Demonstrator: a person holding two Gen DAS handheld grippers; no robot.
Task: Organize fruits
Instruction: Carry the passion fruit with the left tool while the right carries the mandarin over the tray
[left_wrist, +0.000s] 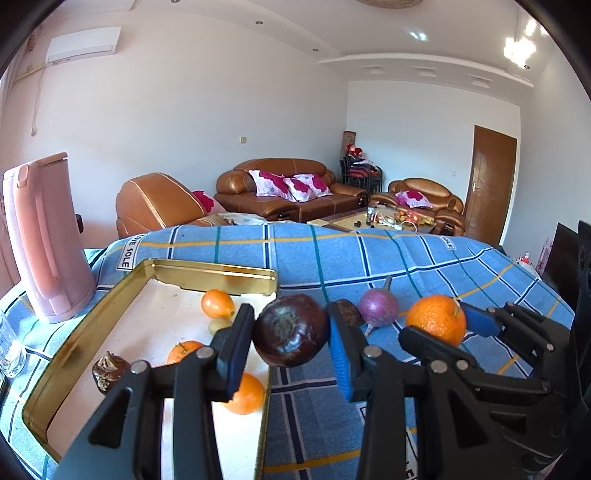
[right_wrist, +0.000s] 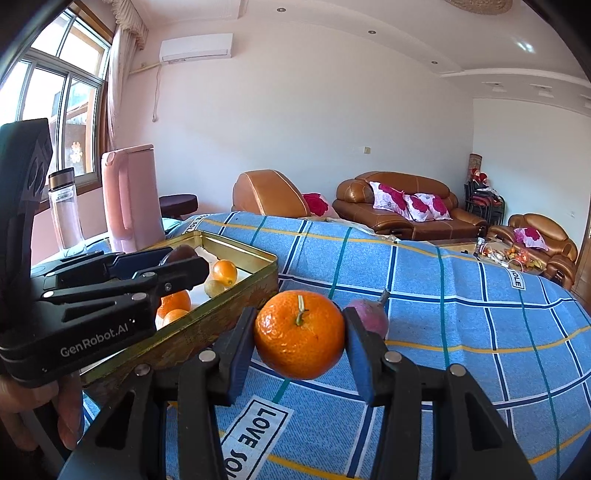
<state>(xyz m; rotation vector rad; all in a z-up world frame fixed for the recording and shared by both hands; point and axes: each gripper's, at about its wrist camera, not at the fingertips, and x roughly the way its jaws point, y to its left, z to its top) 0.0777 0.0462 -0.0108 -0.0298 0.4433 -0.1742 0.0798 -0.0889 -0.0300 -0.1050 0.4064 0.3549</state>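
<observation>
Left tongs (left_wrist: 291, 338): closed on a dark purple fruit (left_wrist: 291, 334), which is held lifted at the near right rim of the gold tin tray (left_wrist: 59, 354).
Right tongs (right_wrist: 299, 336): closed on an orange mandarin (right_wrist: 299, 334), which is held above the blue checked cloth (right_wrist: 461, 317), just right of the tray.
Already in tray: two mandarins (left_wrist: 245, 398), a small orange fruit (left_wrist: 218, 303), a pale round fruit partly hidden, and a brown shrivelled piece (left_wrist: 109, 369) are seen inside.
Left on the bench: a pink-purple stemmed fruit (left_wrist: 378, 307) and a dark fruit (left_wrist: 347, 313) partly hidden behind the left tongs.
Progress: judged well past halfway; two fruits in hand are not yet placed, two remain to be collected.
</observation>
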